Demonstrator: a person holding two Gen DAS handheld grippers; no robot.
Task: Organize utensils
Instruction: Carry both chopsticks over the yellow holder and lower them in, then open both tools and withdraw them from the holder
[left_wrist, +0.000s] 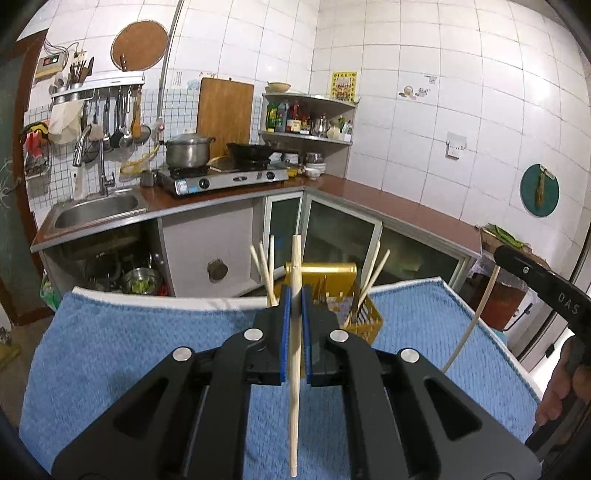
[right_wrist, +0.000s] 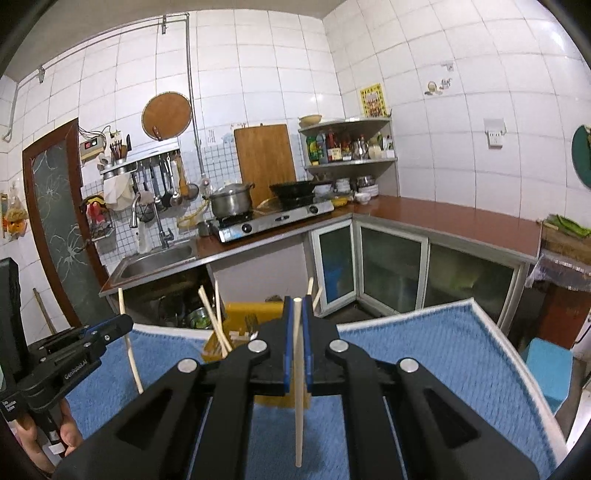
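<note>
Blue towel (left_wrist: 129, 354) over table, white-tiled kitchen, steel sink (left_wrist: 96, 208)

A: The yellow utensil holder (right_wrist: 243, 314) sits mostly behind our right gripper (right_wrist: 294, 306); we cannot tell its compartments apart.

B: Nor can we count the forks inside that holder (left_wrist: 334, 275); they are too small. Our left gripper (left_wrist: 294, 295) covers its front.

A: Beside the holder, the right gripper's chopstick (left_wrist: 476, 317) is cut short by the gripper body.
</note>
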